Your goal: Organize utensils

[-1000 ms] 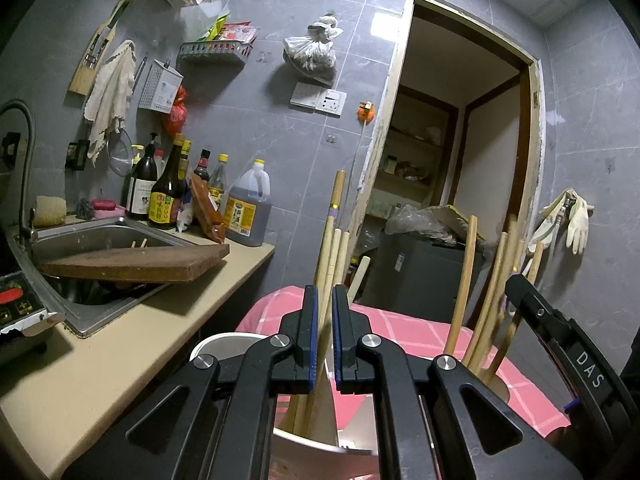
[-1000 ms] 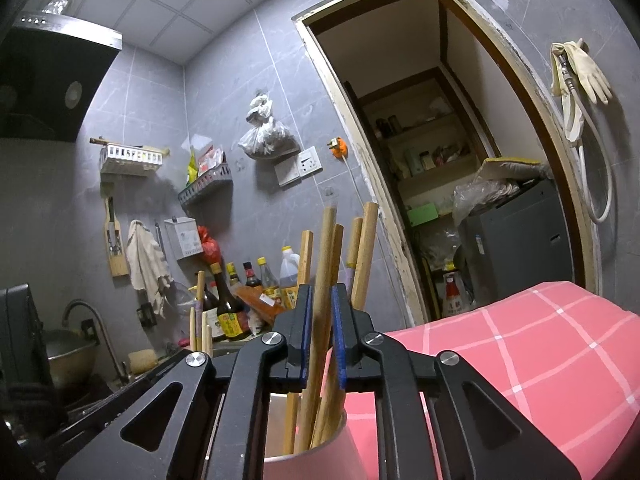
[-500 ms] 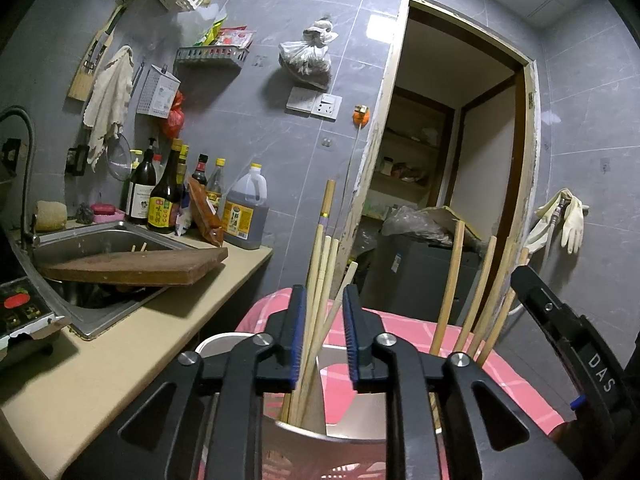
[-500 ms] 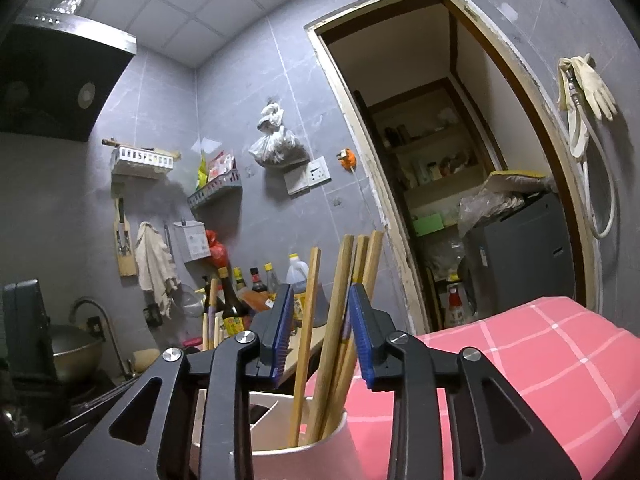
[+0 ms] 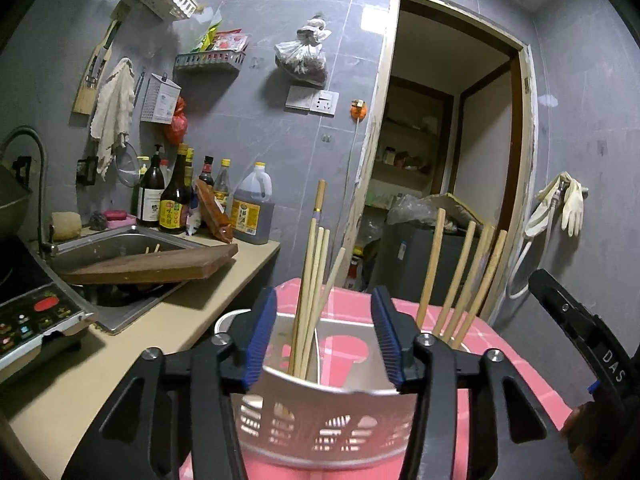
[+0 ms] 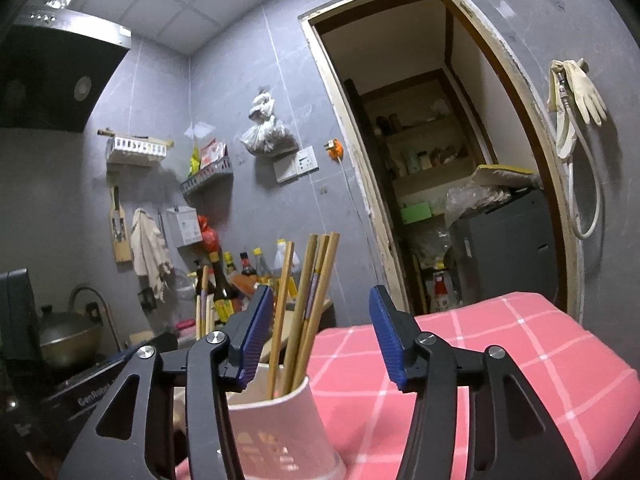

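A white slotted utensil holder [image 5: 320, 424] stands on the pink checked cloth [image 5: 516, 364], just in front of my left gripper [image 5: 324, 336]. Several wooden chopsticks [image 5: 310, 292] stand upright in its left compartment. A second bundle of chopsticks [image 5: 460, 280] leans in the right part. My left gripper is open and empty, its jaws either side of the left bundle. In the right wrist view the holder [image 6: 280, 428] and chopsticks [image 6: 308, 304] sit low and left, by the left finger of my right gripper [image 6: 320, 336], which is open and empty. The right gripper's body [image 5: 580, 340] shows at right.
A beige counter [image 5: 160, 344] at left holds a sink [image 5: 120, 264] with a wooden board [image 5: 160, 266] across it, sauce bottles [image 5: 176, 200] and an induction cooker [image 5: 28, 316]. A doorway [image 5: 444, 184] opens behind. The cloth [image 6: 460, 364] fills the right of the right wrist view.
Both grippers have opened from shut on the chopsticks to wide open. The chopsticks now stand free in the holder. Both grippers have drawn back a little.
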`<action>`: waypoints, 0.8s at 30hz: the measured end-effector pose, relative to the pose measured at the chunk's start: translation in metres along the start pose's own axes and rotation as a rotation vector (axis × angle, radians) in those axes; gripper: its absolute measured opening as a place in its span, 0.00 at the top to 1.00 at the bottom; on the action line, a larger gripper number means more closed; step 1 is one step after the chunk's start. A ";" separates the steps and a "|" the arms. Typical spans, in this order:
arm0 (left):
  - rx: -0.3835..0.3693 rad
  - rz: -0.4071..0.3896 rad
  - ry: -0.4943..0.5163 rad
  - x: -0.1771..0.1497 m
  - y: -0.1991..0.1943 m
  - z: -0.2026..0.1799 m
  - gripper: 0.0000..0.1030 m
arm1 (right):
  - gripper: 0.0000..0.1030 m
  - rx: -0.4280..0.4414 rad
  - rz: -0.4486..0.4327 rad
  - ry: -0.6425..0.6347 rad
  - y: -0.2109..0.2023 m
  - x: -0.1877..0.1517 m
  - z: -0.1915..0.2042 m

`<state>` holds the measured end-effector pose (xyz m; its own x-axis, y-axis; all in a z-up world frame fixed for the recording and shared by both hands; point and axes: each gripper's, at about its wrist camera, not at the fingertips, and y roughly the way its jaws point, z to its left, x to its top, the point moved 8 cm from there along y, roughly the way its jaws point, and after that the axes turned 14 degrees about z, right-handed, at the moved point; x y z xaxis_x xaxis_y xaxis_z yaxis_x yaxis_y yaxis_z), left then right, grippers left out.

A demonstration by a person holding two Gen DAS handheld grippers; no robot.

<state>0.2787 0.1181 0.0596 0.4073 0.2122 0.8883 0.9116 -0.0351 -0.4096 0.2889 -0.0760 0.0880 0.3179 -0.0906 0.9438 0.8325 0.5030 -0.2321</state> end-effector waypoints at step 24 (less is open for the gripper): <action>-0.013 0.097 0.101 -0.041 -0.040 -0.051 0.24 | 0.28 -0.098 0.143 -0.043 -0.093 -0.015 -0.039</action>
<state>0.2282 0.0605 0.0499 0.4969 0.1080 0.8611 0.8678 -0.0637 -0.4928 0.2246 -0.1548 0.0859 0.4180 0.0138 0.9083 0.8212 0.4219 -0.3843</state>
